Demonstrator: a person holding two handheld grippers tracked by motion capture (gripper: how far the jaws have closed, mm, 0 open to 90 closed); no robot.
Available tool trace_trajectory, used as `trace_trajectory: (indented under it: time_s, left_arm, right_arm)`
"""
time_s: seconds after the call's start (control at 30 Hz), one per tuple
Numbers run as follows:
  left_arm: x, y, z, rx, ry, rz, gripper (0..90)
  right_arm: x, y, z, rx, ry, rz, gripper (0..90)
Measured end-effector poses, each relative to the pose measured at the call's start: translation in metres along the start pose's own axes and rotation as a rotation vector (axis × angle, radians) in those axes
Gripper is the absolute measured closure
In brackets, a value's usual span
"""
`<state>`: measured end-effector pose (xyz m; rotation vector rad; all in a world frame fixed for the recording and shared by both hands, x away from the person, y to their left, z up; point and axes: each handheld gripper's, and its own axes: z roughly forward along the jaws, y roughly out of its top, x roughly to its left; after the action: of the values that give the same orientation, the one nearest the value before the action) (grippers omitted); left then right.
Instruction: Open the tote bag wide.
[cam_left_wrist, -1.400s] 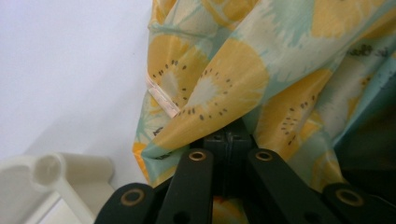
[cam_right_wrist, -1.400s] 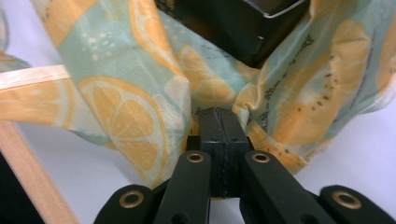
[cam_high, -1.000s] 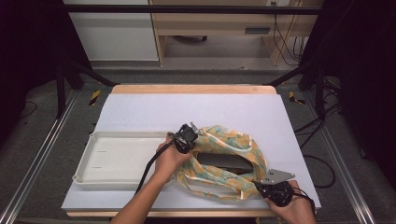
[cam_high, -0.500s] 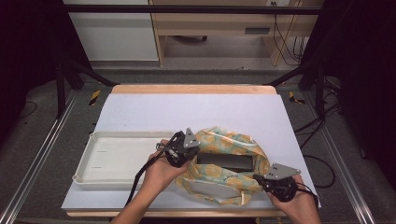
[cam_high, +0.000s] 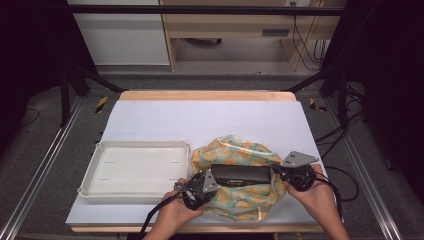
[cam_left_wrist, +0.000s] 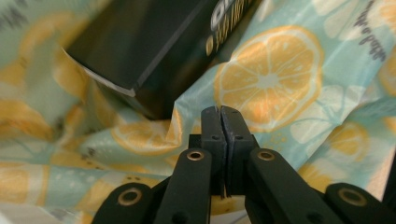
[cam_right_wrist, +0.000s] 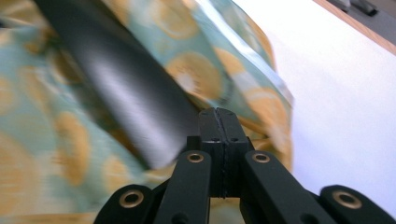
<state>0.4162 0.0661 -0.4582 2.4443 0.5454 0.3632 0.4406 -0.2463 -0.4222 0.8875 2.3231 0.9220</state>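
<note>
Left tongs (cam_left_wrist: 219, 112): we pinch the lemon-print cloth (cam_left_wrist: 299, 93).
Right tongs (cam_right_wrist: 218, 114): we pinch the cloth beside the black box (cam_high: 240, 175).

Each hand-held gripper has 2 black jaws on black link arms with brass-ringed pivot holes and small screws. The left hand-held gripper (cam_high: 201, 187) and right hand-held gripper (cam_high: 295, 172) each carry a grey 3-cornered plate and trail a black cable. Forearms are bare, no sleeves.

floor (cam_high: 150, 82): grey | cabinet (cam_high: 120, 35): white | desk (cam_high: 235, 22): wooden
</note>
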Motion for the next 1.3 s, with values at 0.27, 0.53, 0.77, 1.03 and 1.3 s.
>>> trace_trajectory:
  time_s: [0.27, 0.53, 0.77, 1.03, 1.3]
  left_arm:
    - [0.0, -0.005, 0.006, 0.026, 0.013, -0.007, 90.0]
    - [0.002, -0.009, 0.004, 0.022, 0.009, -0.022, 90.0]
    - [0.004, -0.014, 0.002, 0.009, 0.004, -0.034, 90.0]
    - [0.005, -0.017, 0.001, -0.002, 0.006, -0.044, 90.0]
    - [0.007, -0.01, -0.011, -0.044, 0.008, -0.042, 89.9]
  right_arm:
    - [-0.028, -0.021, 0.021, 0.026, 0.005, 0.089, 90.0]
    - [-0.038, -0.034, 0.042, 0.079, 0.018, 0.119, 90.0]
    - [-0.045, -0.041, 0.05, 0.088, 0.029, 0.142, 90.0]
    - [-0.052, -0.046, 0.047, 0.082, 0.026, 0.142, 90.0]
    - [-0.046, -0.035, 0.032, 0.006, 0.05, 0.139, 90.0]
